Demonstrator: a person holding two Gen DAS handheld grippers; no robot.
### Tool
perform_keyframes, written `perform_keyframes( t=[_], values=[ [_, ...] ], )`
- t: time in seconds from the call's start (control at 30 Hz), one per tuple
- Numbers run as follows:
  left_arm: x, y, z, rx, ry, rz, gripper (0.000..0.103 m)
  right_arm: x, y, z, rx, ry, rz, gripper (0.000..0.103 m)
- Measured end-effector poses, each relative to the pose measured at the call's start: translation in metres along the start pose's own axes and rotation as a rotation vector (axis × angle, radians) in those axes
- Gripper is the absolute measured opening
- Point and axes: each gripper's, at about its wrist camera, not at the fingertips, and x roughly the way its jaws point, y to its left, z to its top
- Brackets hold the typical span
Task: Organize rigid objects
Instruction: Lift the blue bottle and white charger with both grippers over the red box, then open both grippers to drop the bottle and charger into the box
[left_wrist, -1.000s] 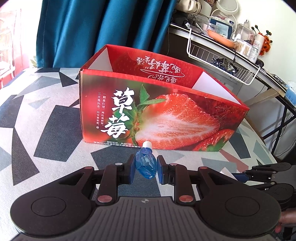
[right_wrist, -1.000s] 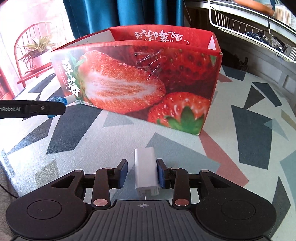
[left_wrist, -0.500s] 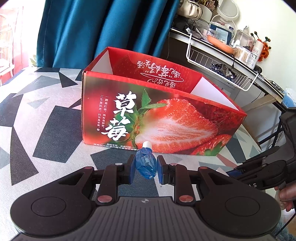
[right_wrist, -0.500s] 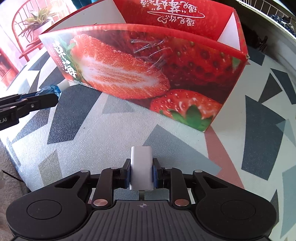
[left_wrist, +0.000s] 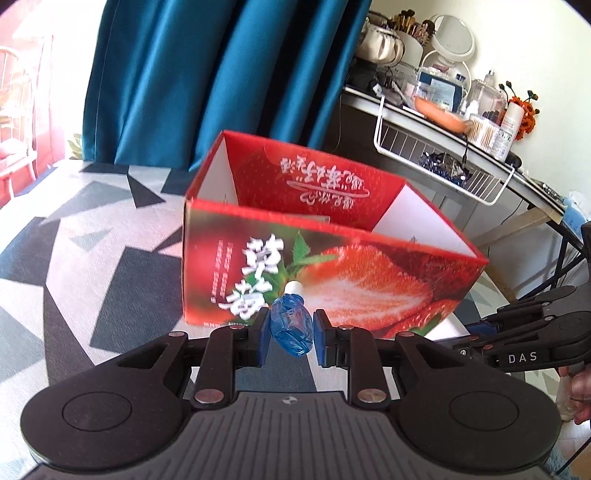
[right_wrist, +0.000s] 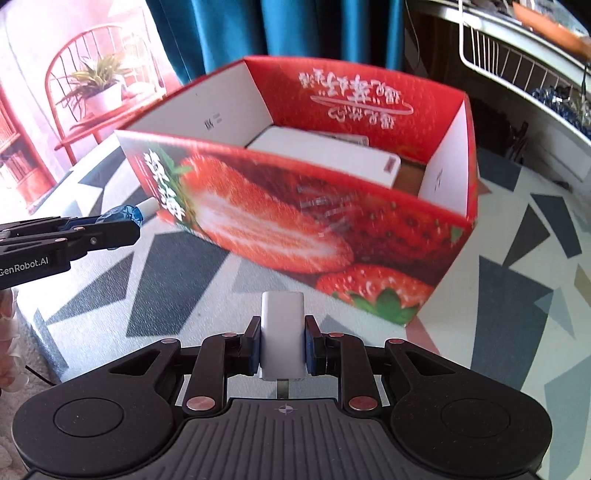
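Above the near edge of the patterned table (right_wrist: 517, 295), the left gripper (left_wrist: 291, 336) grips a small blue bottle (left_wrist: 291, 325) by its body, white cap (left_wrist: 294, 286) pointing at the strawberry box (left_wrist: 332, 280). That open red carton stands near the table's middle, a white flat box (right_wrist: 325, 162) lying inside on its floor. Further right, the right gripper (right_wrist: 282, 343) is clenched on a white charger (right_wrist: 282, 332), held upright in front of the carton's near wall.

Glossy printed cardboard box (right_wrist: 280, 221), crinkled translucent blue plastic bottle (left_wrist: 291, 325), smooth matt white plastic charger (right_wrist: 282, 332).
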Motion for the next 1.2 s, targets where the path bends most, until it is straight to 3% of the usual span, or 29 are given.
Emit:
perform_keyframes(
  t=[0.23,0.53,0.7,0.9,1.0,1.07,1.13,1.2],
  values=[
    [-0.025,-0.011,0.036,0.056,-0.117,-0.011,0.026,-0.038,0.004,0.029,-0.018,-0.15,0.035,0.02],
    [0.017,-0.022,0.089,0.066,-0.112,-0.007,0.026,-0.043,-0.025,0.084,0.009,-0.304,0.018,0.02],
    [0.056,-0.023,0.109,0.096,-0.07,0.018,0.026,-0.008,-0.046,0.105,0.034,-0.3,-0.017,0.02],
    [0.097,-0.022,0.114,0.106,0.024,0.038,0.026,0.035,-0.061,0.112,0.067,-0.227,-0.042,0.02],
    [0.107,-0.022,0.114,0.118,0.051,0.043,0.026,0.047,-0.061,0.111,0.06,-0.197,-0.062,0.008],
    [0.108,-0.02,0.116,0.119,0.058,0.034,0.032,0.049,-0.062,0.112,0.065,-0.194,-0.069,0.011],
    [0.107,-0.02,0.12,0.122,0.048,0.029,0.06,0.046,-0.061,0.112,0.059,-0.204,-0.085,0.02],
    [0.098,-0.018,0.123,0.118,0.021,0.021,0.079,0.041,-0.062,0.113,0.066,-0.213,-0.076,0.028]
  ],
)
